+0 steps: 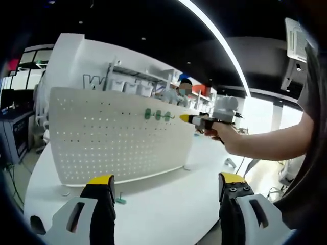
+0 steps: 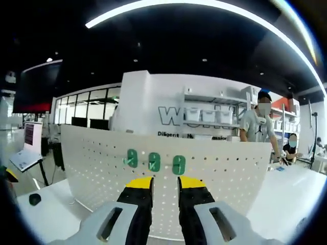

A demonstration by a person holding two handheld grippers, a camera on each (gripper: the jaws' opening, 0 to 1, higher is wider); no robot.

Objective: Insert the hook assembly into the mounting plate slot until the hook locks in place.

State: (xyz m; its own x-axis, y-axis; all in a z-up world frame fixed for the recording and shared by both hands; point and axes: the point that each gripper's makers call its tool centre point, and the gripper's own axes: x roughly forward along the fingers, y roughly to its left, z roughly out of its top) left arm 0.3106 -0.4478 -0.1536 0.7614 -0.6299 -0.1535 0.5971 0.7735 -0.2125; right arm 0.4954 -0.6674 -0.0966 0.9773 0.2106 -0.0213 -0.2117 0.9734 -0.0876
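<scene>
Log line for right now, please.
left gripper: open, empty | right gripper: jaws nearly closed, facing pegboard | green hooks: three mounted | spare hook: on table

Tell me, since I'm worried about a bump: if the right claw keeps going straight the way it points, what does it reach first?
Most likely the white pegboard, just below the three green hooks mounted on it. The right claw points squarely at the board; how far off is hard to judge.

Each claw (image 1: pixel 167 186) has 2 black jaws capped in yellow on pale grey slotted mounts; the right claw (image 2: pixel 165 184) matches. The forearm (image 1: pixel 271 140) is bare.
</scene>
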